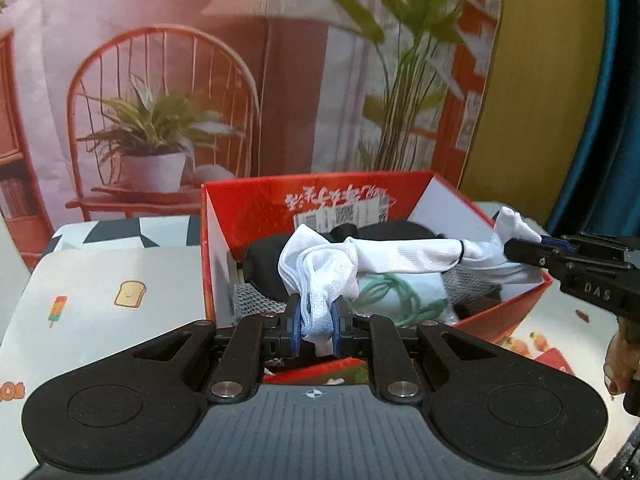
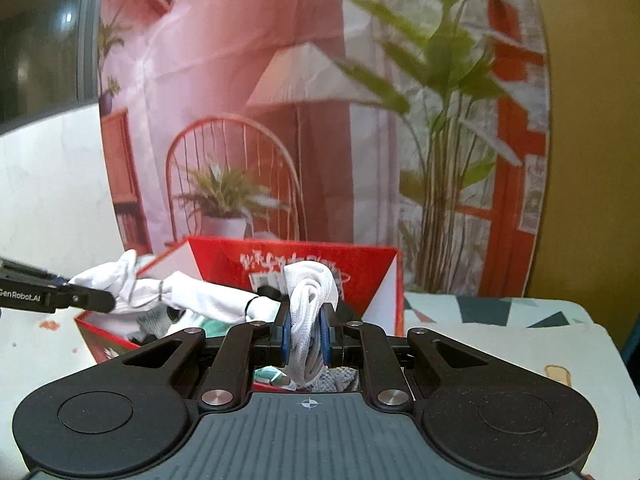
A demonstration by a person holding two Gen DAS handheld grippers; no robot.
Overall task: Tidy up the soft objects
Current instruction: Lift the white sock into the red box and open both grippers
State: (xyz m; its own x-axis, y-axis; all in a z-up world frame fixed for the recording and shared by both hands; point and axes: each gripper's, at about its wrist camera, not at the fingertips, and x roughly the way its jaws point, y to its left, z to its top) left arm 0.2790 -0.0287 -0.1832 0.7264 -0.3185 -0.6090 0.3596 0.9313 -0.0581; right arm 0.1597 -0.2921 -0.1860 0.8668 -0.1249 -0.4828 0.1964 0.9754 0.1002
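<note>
Stretching between the two grippers, a white sock (image 1: 400,258) was held above the open red box (image 1: 256,208) of soft things. The left gripper (image 1: 316,318) was clamped narrowly on one bunched end, the right gripper (image 2: 306,334) on the other. The step in hand was judged to be lifting the sock out; next, a clear carry past the box rim seemed called for.
</note>
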